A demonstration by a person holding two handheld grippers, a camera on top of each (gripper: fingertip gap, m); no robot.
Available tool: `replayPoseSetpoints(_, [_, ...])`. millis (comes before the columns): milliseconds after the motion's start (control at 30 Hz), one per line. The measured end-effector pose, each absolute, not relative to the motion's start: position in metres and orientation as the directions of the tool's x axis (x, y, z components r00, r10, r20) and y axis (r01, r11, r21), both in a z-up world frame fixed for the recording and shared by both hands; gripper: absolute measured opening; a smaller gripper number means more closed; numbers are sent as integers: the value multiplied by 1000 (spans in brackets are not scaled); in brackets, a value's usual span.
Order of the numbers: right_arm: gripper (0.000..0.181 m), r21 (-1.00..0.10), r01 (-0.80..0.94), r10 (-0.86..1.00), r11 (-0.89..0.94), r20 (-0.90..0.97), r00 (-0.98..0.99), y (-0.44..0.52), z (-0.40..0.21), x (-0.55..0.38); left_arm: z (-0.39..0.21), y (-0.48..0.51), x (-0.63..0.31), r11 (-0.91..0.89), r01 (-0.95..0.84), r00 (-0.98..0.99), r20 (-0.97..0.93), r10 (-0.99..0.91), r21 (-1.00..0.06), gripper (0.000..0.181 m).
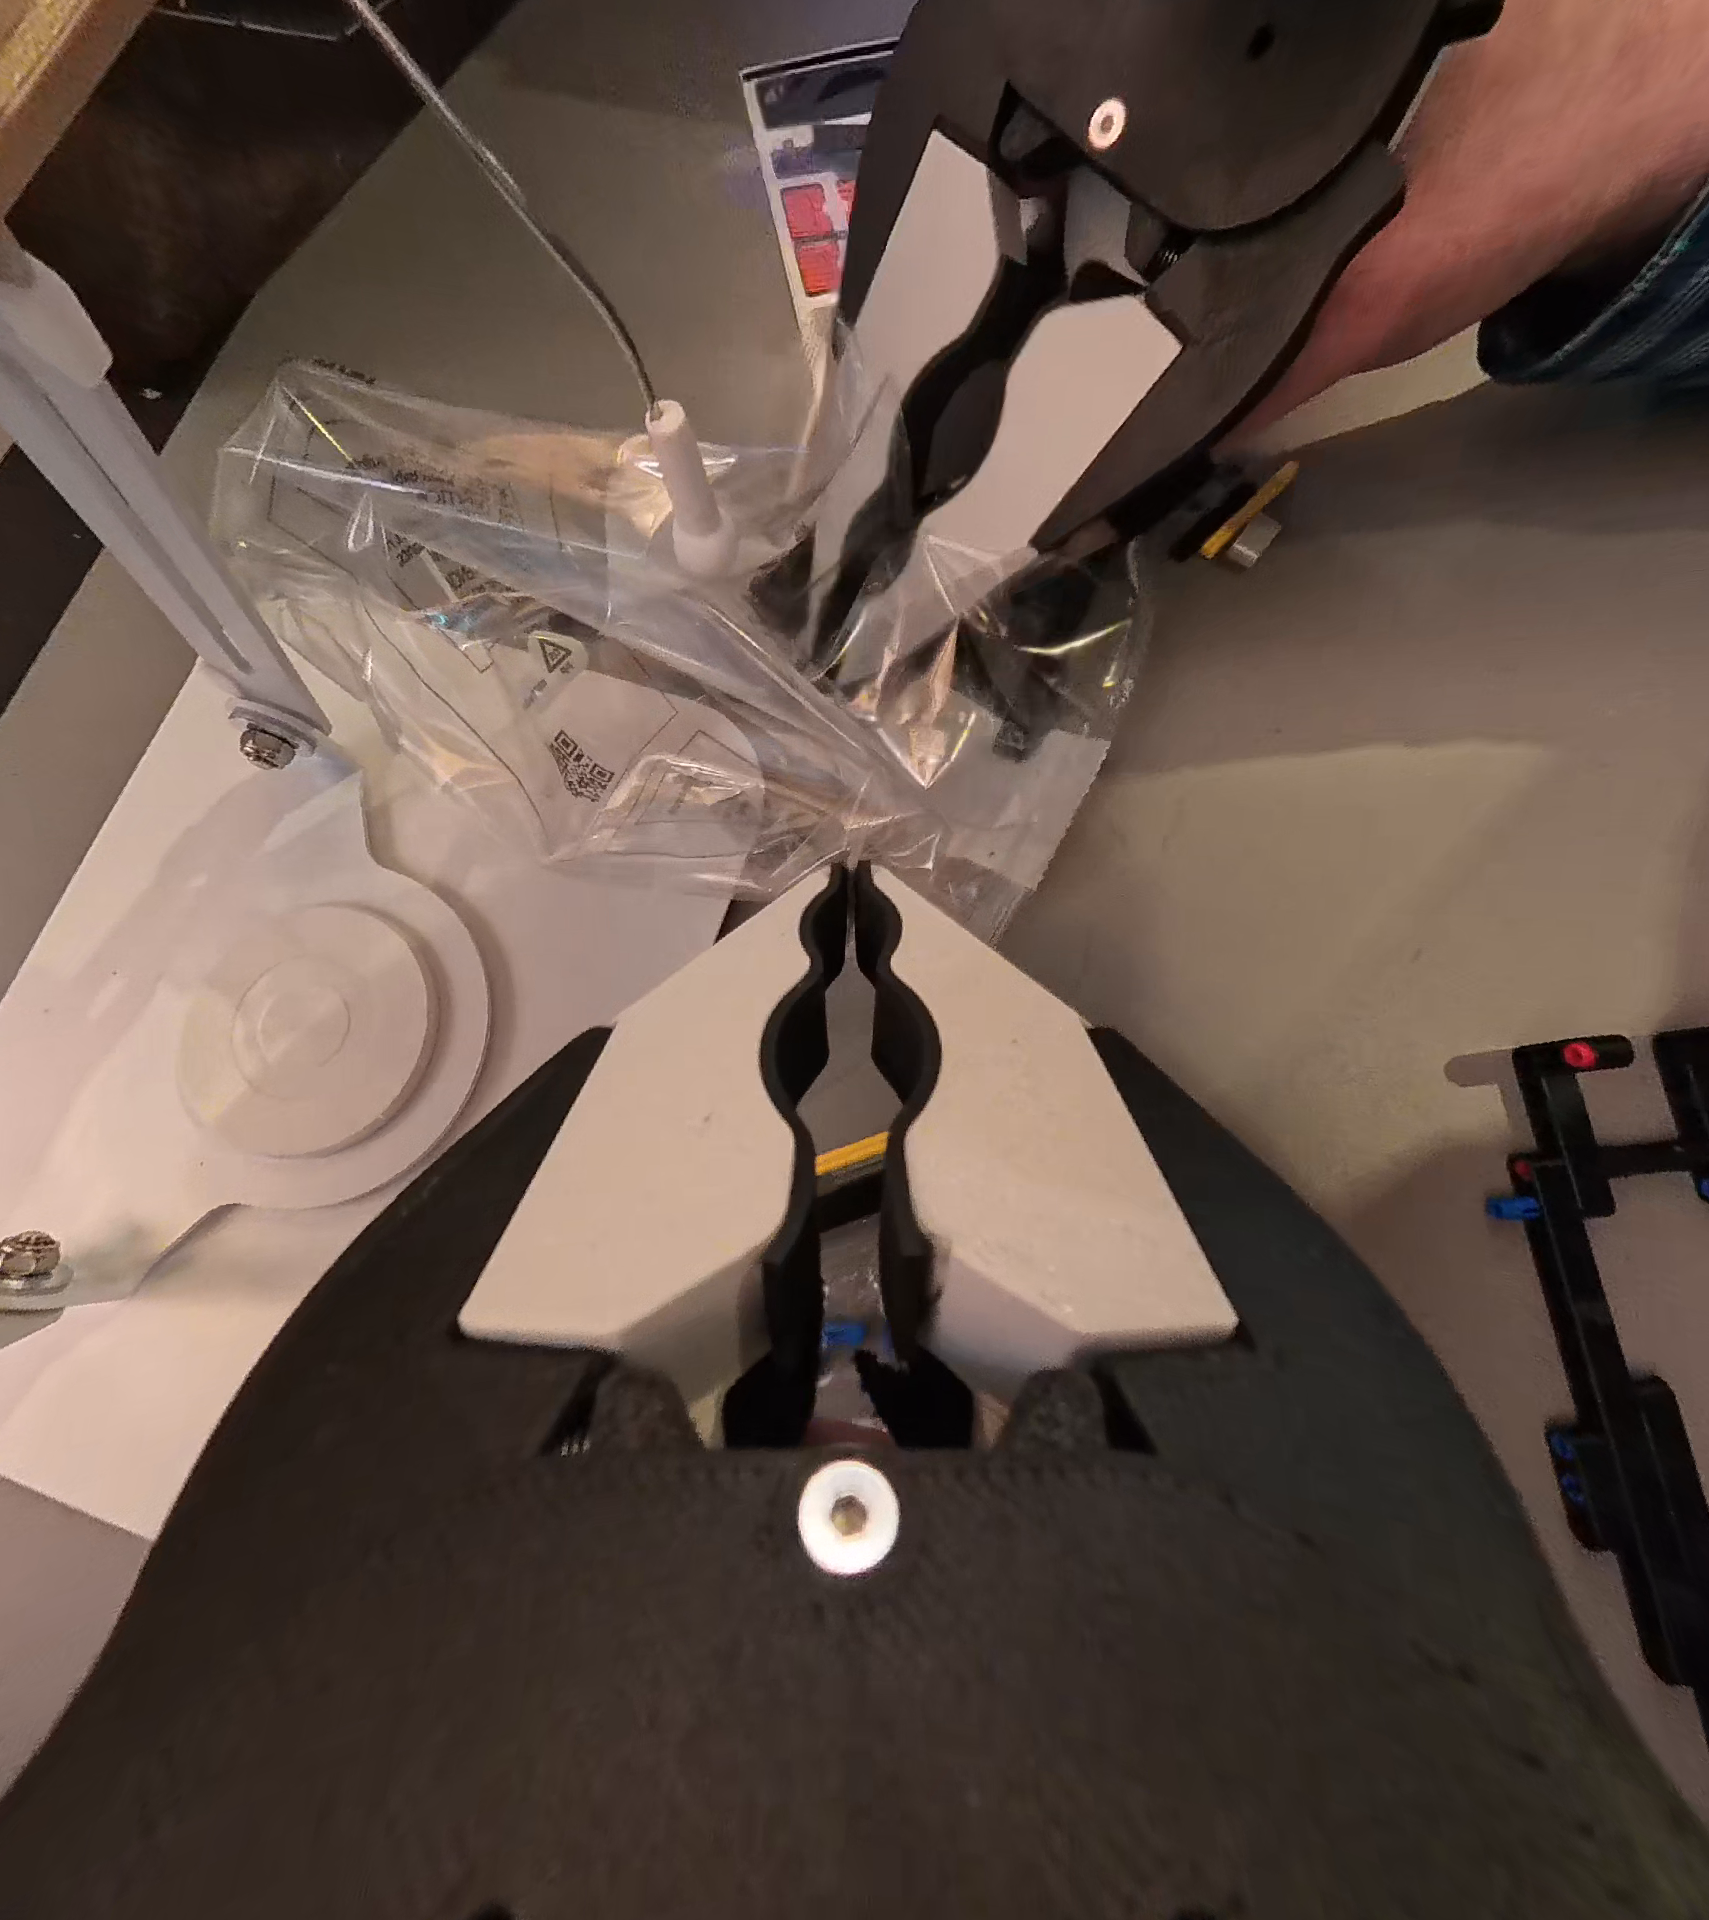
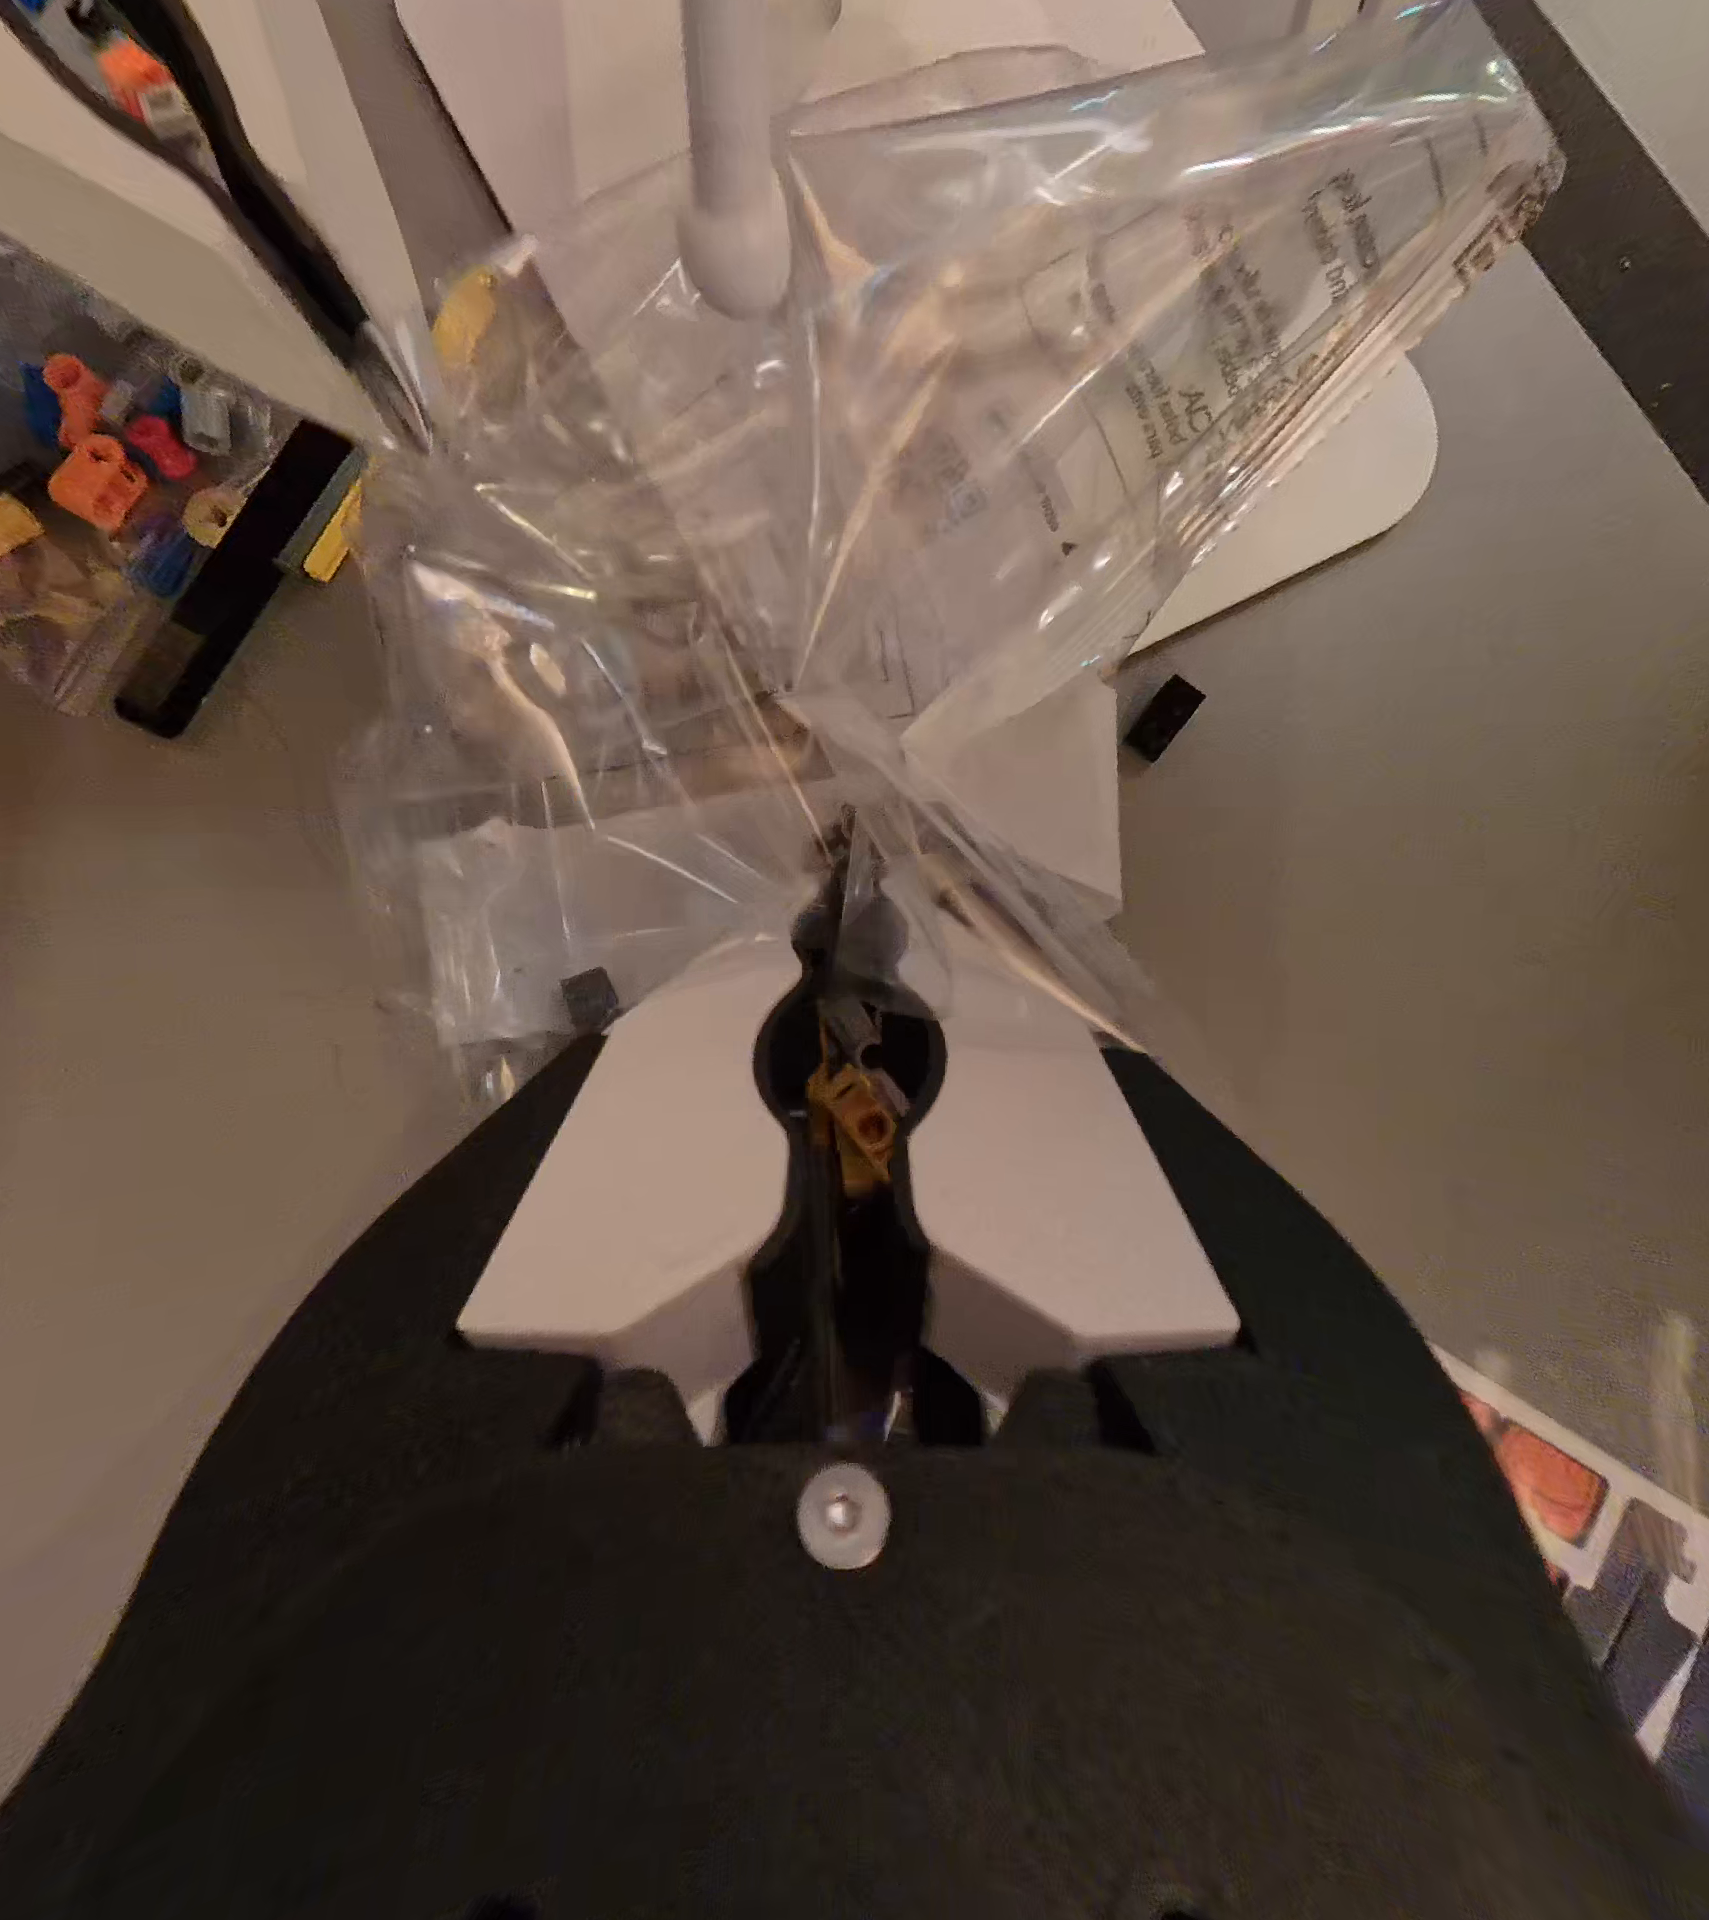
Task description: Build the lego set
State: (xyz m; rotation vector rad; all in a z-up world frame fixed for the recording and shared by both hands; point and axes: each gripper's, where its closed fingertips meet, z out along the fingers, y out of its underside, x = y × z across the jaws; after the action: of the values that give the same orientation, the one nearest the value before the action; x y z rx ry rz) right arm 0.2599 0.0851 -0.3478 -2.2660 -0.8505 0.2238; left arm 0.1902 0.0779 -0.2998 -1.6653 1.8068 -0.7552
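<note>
A clear plastic bag (image 1: 559, 623) with printed writing hangs stretched between both grippers above the grey table. My left gripper (image 1: 852, 871) is shut on one corner of the bag. My right gripper (image 1: 829, 634) comes in from the top of the left wrist view and is shut on the bag's other side; in its own view it (image 2: 845, 842) pinches the gathered plastic (image 2: 933, 436). Small yellow and grey pieces (image 2: 855, 1127) show between its fingers. A black build with red and blue pins (image 1: 1619, 1174) lies on the table at the right.
A white lamp stand with a round base (image 1: 310, 1029) and arm (image 1: 112, 468) stands at the left. A second bag of coloured pieces (image 2: 71, 468) lies far left in the right wrist view. An instruction booklet (image 1: 808, 177) lies behind. A person's hand and sleeve (image 1: 1608, 208) are at the top right. My hands' fingertips stand some 9 centimetres from each other.
</note>
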Motion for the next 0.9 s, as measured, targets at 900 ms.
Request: replayPoseSetpoints(900, [4,-666,506,674,-548,7,739,94,-353,236,-312,69,196,51,-684,-107,31,-994,-727,0])
